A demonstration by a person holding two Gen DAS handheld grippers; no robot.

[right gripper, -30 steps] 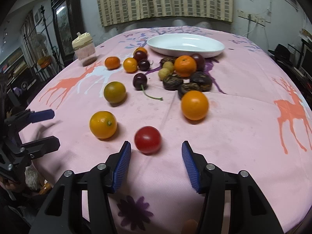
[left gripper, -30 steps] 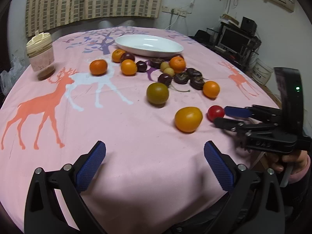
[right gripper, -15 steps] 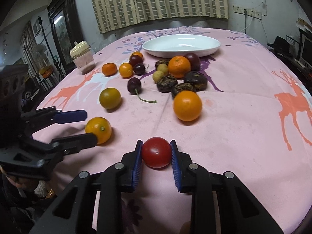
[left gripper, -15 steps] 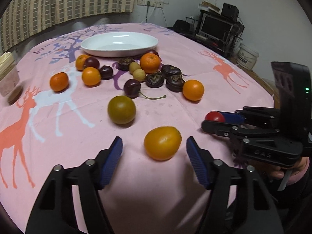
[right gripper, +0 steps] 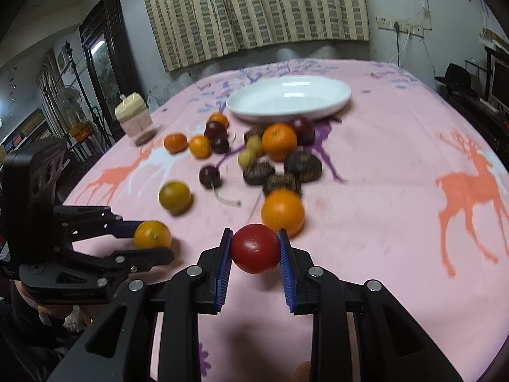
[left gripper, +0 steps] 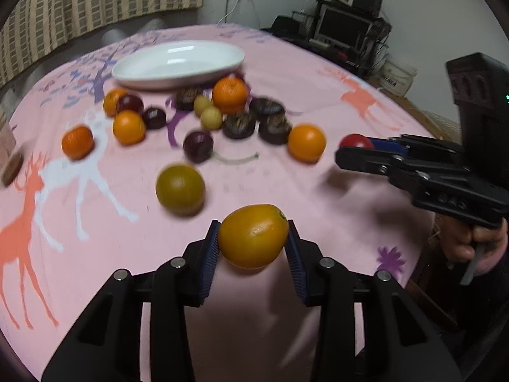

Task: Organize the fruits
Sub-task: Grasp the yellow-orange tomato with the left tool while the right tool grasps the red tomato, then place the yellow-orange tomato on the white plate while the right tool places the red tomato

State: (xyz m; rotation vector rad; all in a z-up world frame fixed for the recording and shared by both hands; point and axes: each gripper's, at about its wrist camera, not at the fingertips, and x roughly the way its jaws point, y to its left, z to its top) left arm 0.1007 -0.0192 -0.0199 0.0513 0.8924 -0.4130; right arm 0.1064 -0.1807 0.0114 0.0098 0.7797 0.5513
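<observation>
Gripping a yellow-orange citrus fruit [left gripper: 253, 236], the left tongs [left gripper: 253, 242] are clamped on it from both sides, their blue pads [left gripper: 211, 248] pressed against its skin. In the right wrist view the same fruit shows at the tips of those tongs, nearer the camera than the white plate [right gripper: 337, 102] and well apart from it. The right tongs [right gripper: 255, 250] are clamped on a red tomato [right gripper: 255, 248], which fills the gap between their blue pads [right gripper: 225, 261]; whether either fruit touches the cloth cannot be told.

All of this sits on a desk covered by a pink tablecloth [right gripper: 397, 197] printed with orange and white deer. The white plate lies toward the far side. In front of the plate is a loose cluster of fruit: several small oranges, dark cherries, pale yellow round fruits and three dark, flat, wrinkled fruits. A large orange [right gripper: 282, 212] rests just beyond the tomato, on the plate's side of it. A greenish citrus fruit [right gripper: 174, 195] lies left of the plate and closer to the tongs, with a stemmed cherry [right gripper: 210, 175] between it and the cluster. A lidded jar [right gripper: 135, 122] stands far left of the plate near the desk's edge.
</observation>
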